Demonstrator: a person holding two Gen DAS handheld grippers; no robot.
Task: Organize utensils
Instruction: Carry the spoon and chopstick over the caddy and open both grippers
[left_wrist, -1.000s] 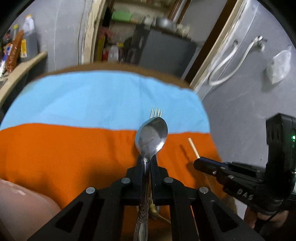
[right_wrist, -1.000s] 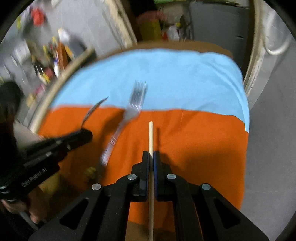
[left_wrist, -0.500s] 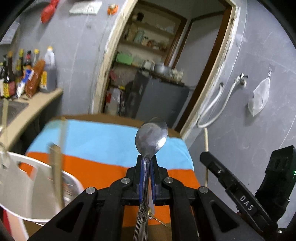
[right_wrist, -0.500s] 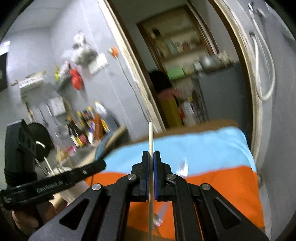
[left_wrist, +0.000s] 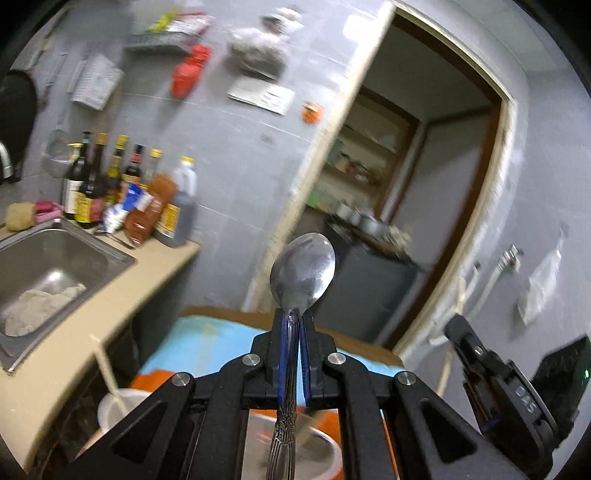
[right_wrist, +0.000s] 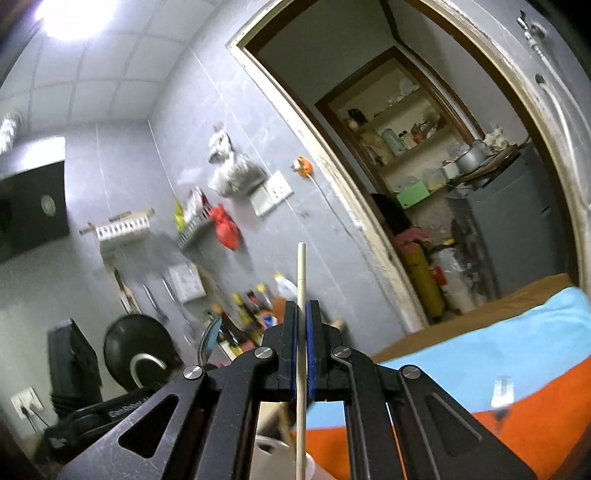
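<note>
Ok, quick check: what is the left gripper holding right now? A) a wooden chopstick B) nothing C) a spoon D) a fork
C: the left gripper is shut on the spoon, whose bowl stands up above the fingers and whose patterned handle runs down between them; the chopstick is in the right gripper.

Steel sink (left_wrist: 55, 254) with a rag, sauce bottles (left_wrist: 122, 195) beside it — red bag (right_wrist: 226, 229), black wok (right_wrist: 138, 350)

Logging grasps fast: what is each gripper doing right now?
Left gripper: closed on the spoon.
Right gripper: closed on the chopstick.
</note>
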